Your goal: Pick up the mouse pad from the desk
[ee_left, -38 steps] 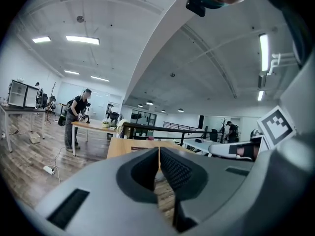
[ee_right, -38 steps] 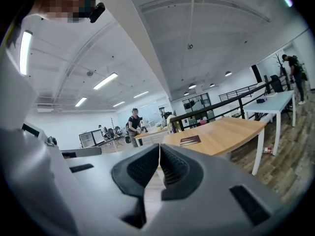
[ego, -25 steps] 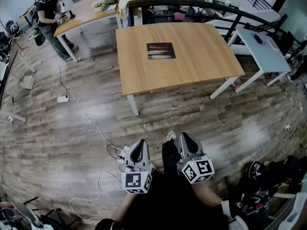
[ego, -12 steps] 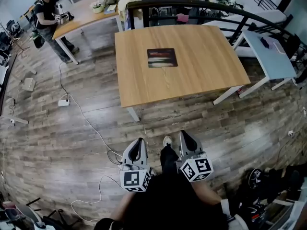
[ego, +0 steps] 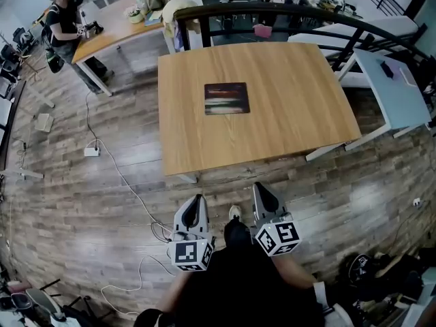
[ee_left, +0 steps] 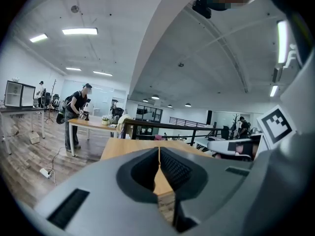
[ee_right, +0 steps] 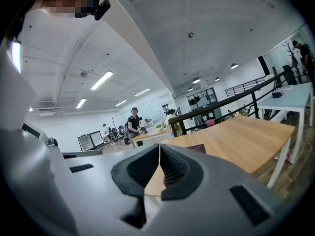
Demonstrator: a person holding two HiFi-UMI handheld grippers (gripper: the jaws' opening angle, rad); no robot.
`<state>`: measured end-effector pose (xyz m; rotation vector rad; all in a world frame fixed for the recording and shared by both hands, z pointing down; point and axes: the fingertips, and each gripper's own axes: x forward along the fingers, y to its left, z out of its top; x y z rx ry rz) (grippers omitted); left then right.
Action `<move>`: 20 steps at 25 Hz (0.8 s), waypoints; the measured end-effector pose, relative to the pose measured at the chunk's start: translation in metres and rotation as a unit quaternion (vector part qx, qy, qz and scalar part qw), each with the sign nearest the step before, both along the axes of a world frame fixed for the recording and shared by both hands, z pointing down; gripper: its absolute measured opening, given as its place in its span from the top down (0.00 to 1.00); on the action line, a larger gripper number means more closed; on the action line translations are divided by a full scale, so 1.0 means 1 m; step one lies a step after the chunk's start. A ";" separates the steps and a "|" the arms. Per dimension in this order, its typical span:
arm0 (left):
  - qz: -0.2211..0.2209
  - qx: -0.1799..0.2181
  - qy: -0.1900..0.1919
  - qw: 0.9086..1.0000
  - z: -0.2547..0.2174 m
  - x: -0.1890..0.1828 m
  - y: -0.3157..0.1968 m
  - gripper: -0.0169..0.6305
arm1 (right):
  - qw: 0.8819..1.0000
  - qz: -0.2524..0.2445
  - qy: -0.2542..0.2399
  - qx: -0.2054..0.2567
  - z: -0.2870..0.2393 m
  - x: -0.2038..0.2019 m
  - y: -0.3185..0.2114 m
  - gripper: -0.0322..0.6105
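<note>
A dark rectangular mouse pad (ego: 227,98) with a reddish band lies flat near the middle of the wooden desk (ego: 300,121). In the right gripper view a sliver of the mouse pad (ee_right: 198,148) shows beyond the jaws. My left gripper (ego: 198,201) and right gripper (ego: 258,189) are held side by side over the floor, short of the desk's near edge, pointing at it. Both are shut with nothing between the jaws, as the left gripper (ee_left: 159,149) and right gripper (ee_right: 159,147) show in their own views.
A white cable (ego: 119,172) and a power strip (ego: 91,151) lie on the wood floor at left. A person (ego: 65,26) stands at a second wooden table (ego: 112,27) at back left. A pale blue table (ego: 395,87) stands right, a black railing (ego: 272,9) behind the desk.
Both grippers have moved forward toward the desk; the desk and mouse pad now sit lower and larger in the head view. Both stay shut.
</note>
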<state>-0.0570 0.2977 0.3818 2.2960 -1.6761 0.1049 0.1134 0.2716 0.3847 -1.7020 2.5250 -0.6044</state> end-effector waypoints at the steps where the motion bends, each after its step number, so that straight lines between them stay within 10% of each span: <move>1: -0.002 -0.002 0.000 1.000 0.000 0.005 -0.009 0.93 | 1.000 -0.003 -0.001 0.000 0.000 0.005 -0.010 0.90; 20: -0.026 -0.018 -0.001 1.000 0.019 0.007 -0.125 0.93 | 1.000 -0.017 0.005 -0.018 0.022 0.015 -0.126 0.90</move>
